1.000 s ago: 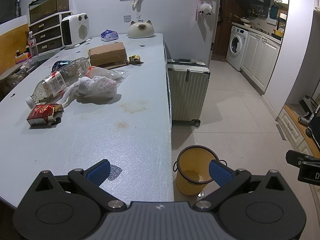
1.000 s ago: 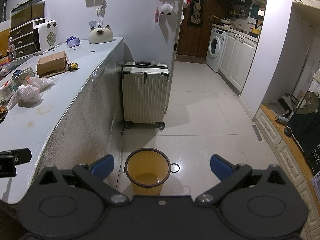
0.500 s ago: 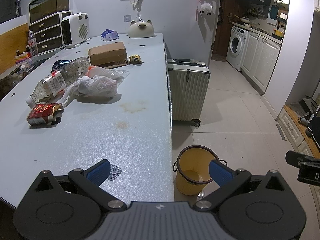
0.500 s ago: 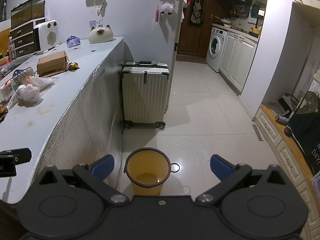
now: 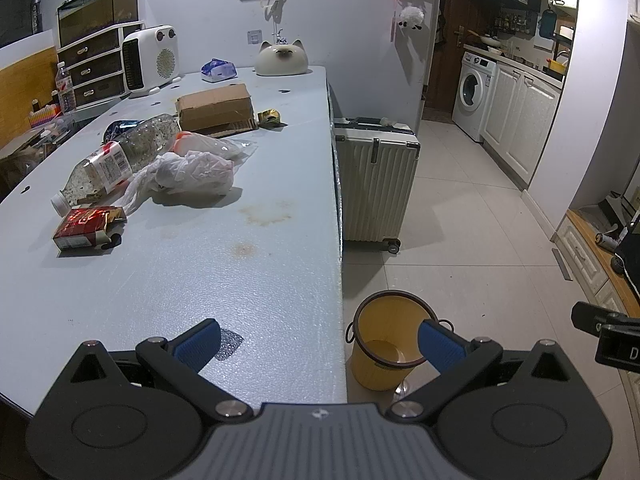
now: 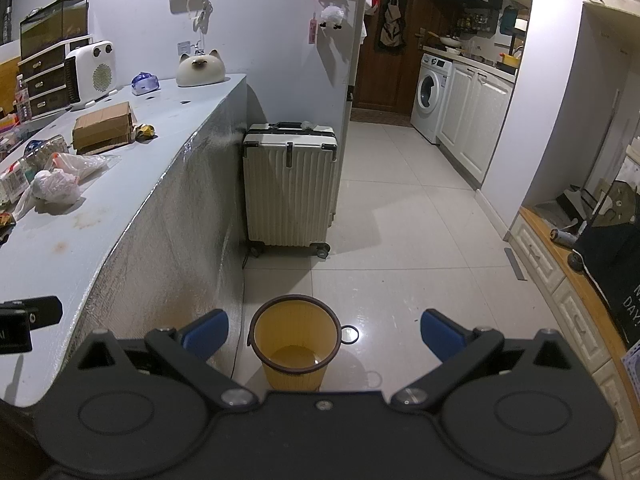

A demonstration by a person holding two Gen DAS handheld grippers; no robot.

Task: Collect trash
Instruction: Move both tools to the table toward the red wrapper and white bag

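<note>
Littered table [image 5: 248, 272]; both jaws wide, empty.

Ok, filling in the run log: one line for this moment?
phase: pre-grasp | left gripper: open, empty, over table edge | right gripper: open, empty, above yellow bin | trash on table: untouched

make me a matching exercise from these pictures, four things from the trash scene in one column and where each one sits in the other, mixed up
Things:
1. plastic bottle
2. yellow bin
3. red packet
4. cardboard box

Places:
A. on the floor beside the table's end
B. nearest table item to the left gripper
C. lying on its side, between the red packet and the cardboard box
D. farther back on the table, beside a small crumpled gold wrapper

Pairs: 1-C, 2-A, 3-B, 4-D
</note>
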